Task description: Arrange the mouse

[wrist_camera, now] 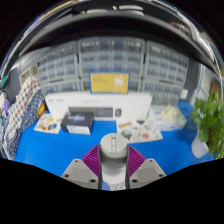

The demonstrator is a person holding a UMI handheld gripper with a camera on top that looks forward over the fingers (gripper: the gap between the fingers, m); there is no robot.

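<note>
Support surface: table with a blue top (50,150), extending ahead of the gripper and to both sides. On it, beyond the fingers: a long white box (98,105) across the far side, a small dark box with a white label (77,122) ahead-left just in front of it, flat colourful printed sheets ahead-left (46,124) and ahead-right (140,130). A leafy green plant (210,125) is at far right; its base is not visible
</note>
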